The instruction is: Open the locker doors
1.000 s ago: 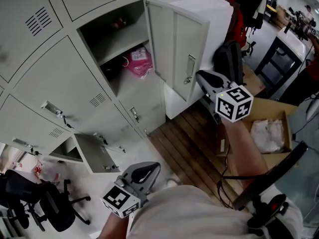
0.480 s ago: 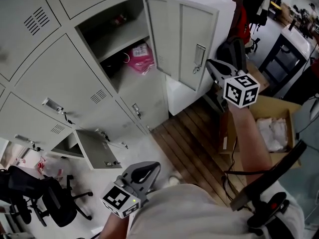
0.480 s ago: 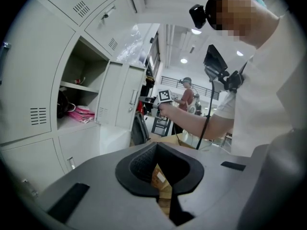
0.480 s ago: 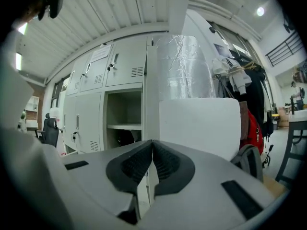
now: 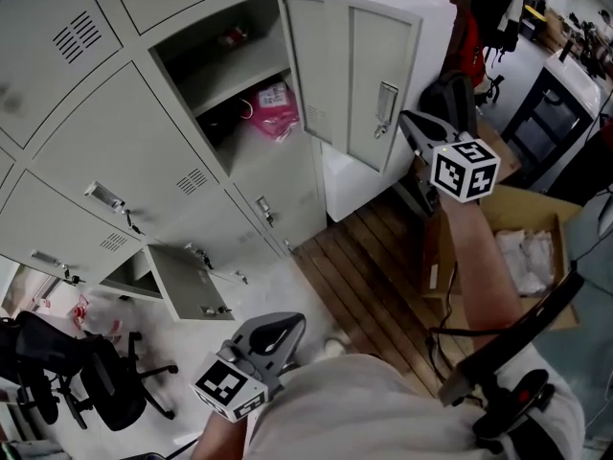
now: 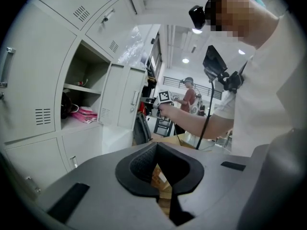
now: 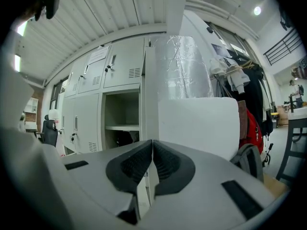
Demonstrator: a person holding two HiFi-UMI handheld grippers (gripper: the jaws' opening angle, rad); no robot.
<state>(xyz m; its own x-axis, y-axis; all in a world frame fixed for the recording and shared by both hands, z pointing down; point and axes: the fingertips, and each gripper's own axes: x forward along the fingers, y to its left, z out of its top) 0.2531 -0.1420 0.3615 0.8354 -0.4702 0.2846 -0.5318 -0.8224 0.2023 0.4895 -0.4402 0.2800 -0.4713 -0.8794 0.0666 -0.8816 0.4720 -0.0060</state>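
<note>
The left gripper (image 5: 273, 332) sits low and close against the person's white shirt, tipped slightly downward. In its own view the dark pads meet at their tips with nothing between them. Beside it on the pale floor stands a black office chair (image 5: 96, 386).

The right arm reaches out bare and nearly straight over a strip of wooden floor boards (image 5: 369, 276). Its right gripper (image 5: 410, 123) is held level, just beside the handle (image 5: 385, 103) of the open locker door (image 5: 350, 75). The jaws have just been closing and now lie together with nothing visible between the pads. In the right gripper view the door's edge stands upright in line with them, just beyond; whether they touch it I cannot tell.

That door is swung wide from the grey lockers. The compartment behind it has a shelf (image 5: 230, 75) and, below that, a pink bag (image 5: 275, 99). Lower down, a smaller locker door (image 5: 182, 281) also stands open; the other doors in view are shut.

A cardboard box (image 5: 546, 209) lies to the right of the boards. Behind the open door stand a white cabinet (image 5: 431, 27) and a dark backpack (image 5: 448, 99).
</note>
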